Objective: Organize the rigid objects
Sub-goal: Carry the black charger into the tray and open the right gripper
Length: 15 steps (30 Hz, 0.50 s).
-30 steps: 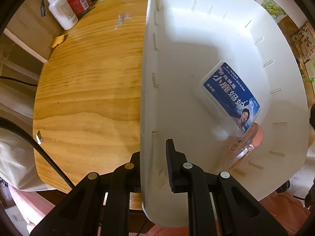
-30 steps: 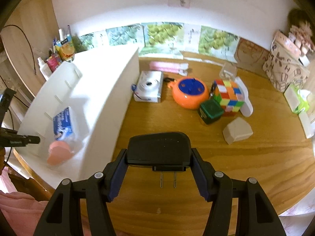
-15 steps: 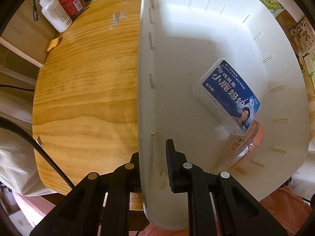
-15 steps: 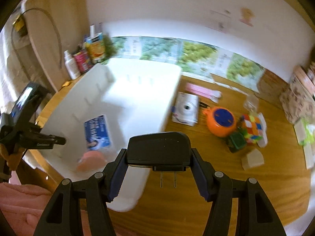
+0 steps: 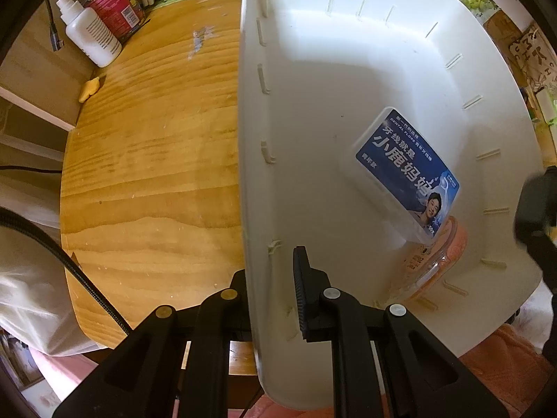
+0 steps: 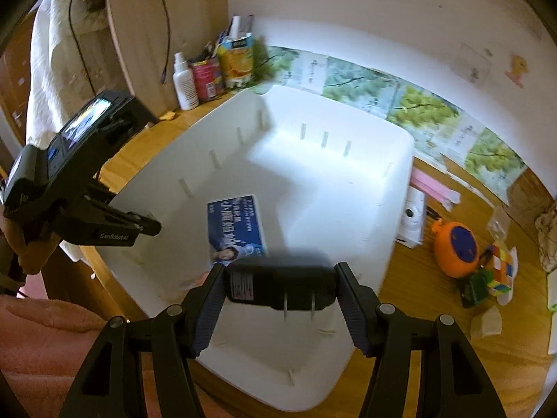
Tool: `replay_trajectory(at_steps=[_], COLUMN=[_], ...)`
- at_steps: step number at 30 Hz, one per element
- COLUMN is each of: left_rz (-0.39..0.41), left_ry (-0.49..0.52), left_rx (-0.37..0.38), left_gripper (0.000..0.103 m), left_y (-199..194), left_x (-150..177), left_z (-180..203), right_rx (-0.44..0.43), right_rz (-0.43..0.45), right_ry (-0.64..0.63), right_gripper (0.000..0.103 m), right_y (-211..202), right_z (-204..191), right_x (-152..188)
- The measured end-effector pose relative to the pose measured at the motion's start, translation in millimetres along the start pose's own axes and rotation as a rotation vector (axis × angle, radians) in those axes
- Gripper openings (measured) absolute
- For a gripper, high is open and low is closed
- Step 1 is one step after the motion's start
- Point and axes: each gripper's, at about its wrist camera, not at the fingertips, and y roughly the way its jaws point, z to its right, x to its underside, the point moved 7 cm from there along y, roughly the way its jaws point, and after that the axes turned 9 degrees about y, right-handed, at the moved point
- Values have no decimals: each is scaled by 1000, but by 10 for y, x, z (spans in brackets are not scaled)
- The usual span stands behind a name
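White plastic bin (image 6: 348, 188), smooth-walled with ribbed slots, sits on the grained wooden table (image 5: 149, 160), its near end overhanging the edge. Inside lie a flat floss box (image 6: 235, 228) with a glossy blue label and a clear jar with a peach lid (image 5: 452, 244). Left gripper (image 5: 271, 278), pointing straight down, is clamped on the bin's side wall, one pad inside, one outside. Right gripper (image 6: 278, 299), angled steeply downward over the bin, pinches a black rectangular charger (image 6: 278, 285), two metal prongs facing the camera
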Motion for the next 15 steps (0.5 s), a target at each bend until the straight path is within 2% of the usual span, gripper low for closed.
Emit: replay_trajectory(at_steps=[4,7,15], left_rz=[-2,-1,-4], left_ry=[4,5,-5], left_rx=[0,-2,-3], left_gripper=[16,16,16], left_y=[5,-13,-5], left_x=[-33,-51,-95], left_z=[-3,6,5], right_rx=[-2,-4,21], right_rz=[-4,13,33], right_ry=[-7,1,64], right_gripper=[64,74,74], right_y=[32,14,-13], right_z=[-35,-14,170], right_x=[-3,-32,-49])
